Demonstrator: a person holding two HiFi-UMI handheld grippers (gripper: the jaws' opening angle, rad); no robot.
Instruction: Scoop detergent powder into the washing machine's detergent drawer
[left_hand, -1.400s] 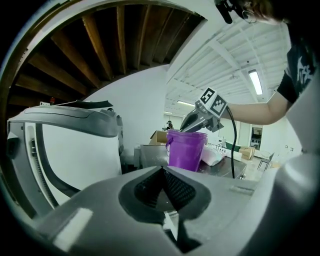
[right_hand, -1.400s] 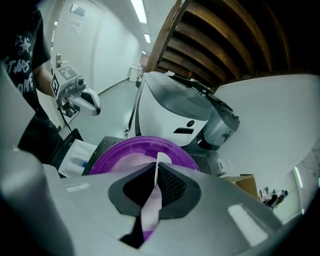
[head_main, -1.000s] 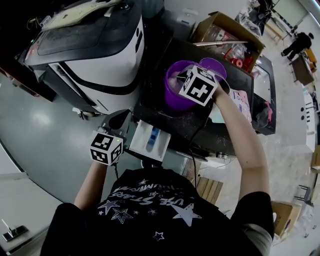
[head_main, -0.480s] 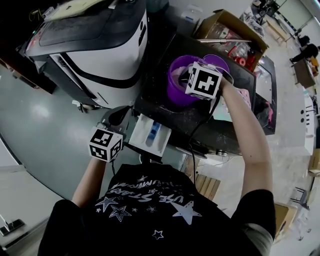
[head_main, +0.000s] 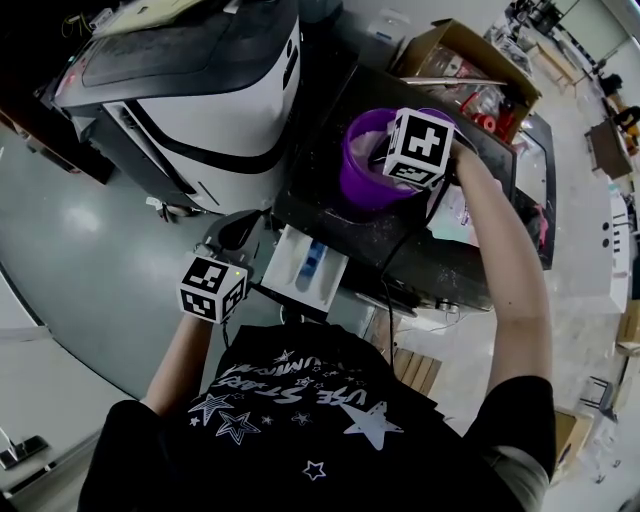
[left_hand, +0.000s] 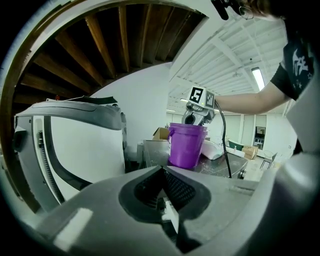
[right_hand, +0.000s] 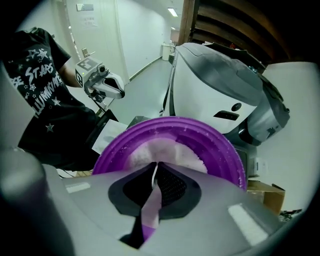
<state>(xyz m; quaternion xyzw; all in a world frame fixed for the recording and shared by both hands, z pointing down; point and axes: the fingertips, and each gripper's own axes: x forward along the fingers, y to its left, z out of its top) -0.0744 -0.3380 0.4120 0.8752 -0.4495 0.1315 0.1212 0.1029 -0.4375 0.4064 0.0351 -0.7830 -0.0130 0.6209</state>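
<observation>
A purple bucket (head_main: 368, 172) of white detergent powder (right_hand: 192, 156) stands on a dark table (head_main: 410, 262) beside the washing machine (head_main: 190, 90). My right gripper (right_hand: 156, 166) is over the bucket, shut on the pale purple handle of a scoop (right_hand: 149, 202) whose bowl end dips into the powder. The white detergent drawer (head_main: 305, 268), with a blue insert, stands pulled out below the table's front. My left gripper (head_main: 238, 232) hovers just left of the drawer, jaws closed tip to tip with nothing visible between them. In the left gripper view the bucket (left_hand: 186, 145) shows ahead.
An open cardboard box (head_main: 465, 62) with red items sits behind the bucket. Pink and white packets (head_main: 468, 215) lie on the table to the right. Grey floor (head_main: 90, 240) spreads to the left. A cable (head_main: 392, 300) hangs from the right gripper.
My right gripper has shifted toward the bucket's far right side and tipped down into it. The left gripper has stayed by the drawer.
</observation>
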